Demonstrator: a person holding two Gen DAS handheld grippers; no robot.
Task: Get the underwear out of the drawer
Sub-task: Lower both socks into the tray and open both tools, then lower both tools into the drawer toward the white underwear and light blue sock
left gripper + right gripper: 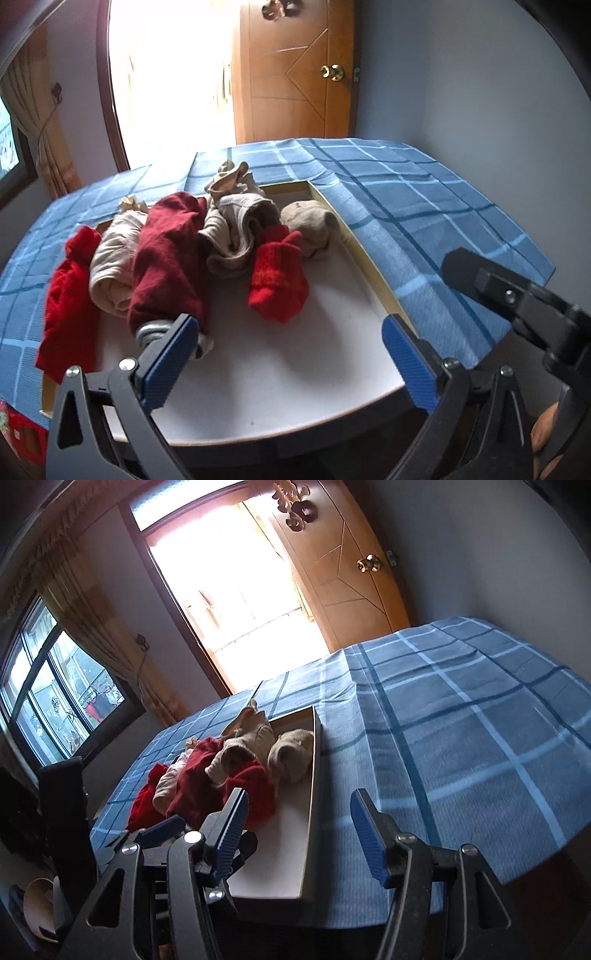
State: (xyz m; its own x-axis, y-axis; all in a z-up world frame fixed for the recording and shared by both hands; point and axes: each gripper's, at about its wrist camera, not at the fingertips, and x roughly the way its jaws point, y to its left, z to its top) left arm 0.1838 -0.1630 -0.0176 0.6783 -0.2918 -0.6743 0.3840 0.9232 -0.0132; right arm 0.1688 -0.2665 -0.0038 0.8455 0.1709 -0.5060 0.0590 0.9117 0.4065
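The drawer (258, 387) stands open, sunk between folds of a blue checked cloth (424, 206), its long axis running away from the cameras toward the door (295, 74). Underwear (166, 254) lies heaped in its far half: dark red, bright red and beige pieces, the dark red one stretched lengthwise toward the near edge. The left gripper (291, 354) hangs over the bare white floor, fingers wide apart, empty. The right gripper (299, 834) sits above the drawer's right wall, fingers apart, holding nothing.
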